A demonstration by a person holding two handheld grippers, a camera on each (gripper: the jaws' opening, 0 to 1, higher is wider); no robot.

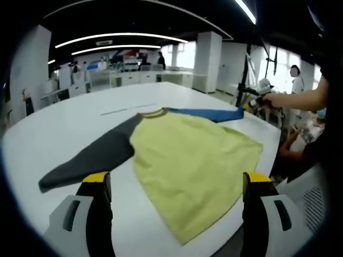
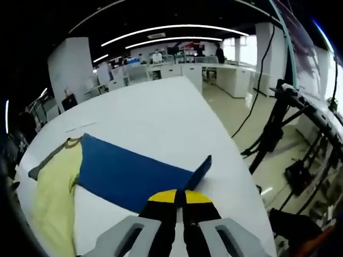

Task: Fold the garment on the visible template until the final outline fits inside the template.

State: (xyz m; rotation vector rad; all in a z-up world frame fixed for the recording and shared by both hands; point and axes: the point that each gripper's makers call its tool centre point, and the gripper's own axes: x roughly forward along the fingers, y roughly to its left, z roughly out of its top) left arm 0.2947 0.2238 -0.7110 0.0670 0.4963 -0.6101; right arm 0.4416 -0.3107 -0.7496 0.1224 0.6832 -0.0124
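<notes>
One garment [image 1: 193,155] lies flat on the white table [image 1: 69,120]: yellow body, one grey sleeve [image 1: 91,158] toward 8 o'clock, one blue sleeve [image 2: 128,174] toward 2 o'clock. Its hem sits at the near table edge; bare tabletop beyond the collar. Left gripper [image 1: 174,187] hovers with jaws wide. Right gripper [image 2: 179,198] is clamped on the blue sleeve's cuff.

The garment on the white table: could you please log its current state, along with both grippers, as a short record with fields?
garment: yellow shirt lying flat on the white table
grey sleeve: stretched out flat
blue sleeve: stretched out, cuff lifted off the table
right gripper: shut on the blue sleeve cuff
left gripper: open, above the shirt's hem
fold: not yet begun
</notes>
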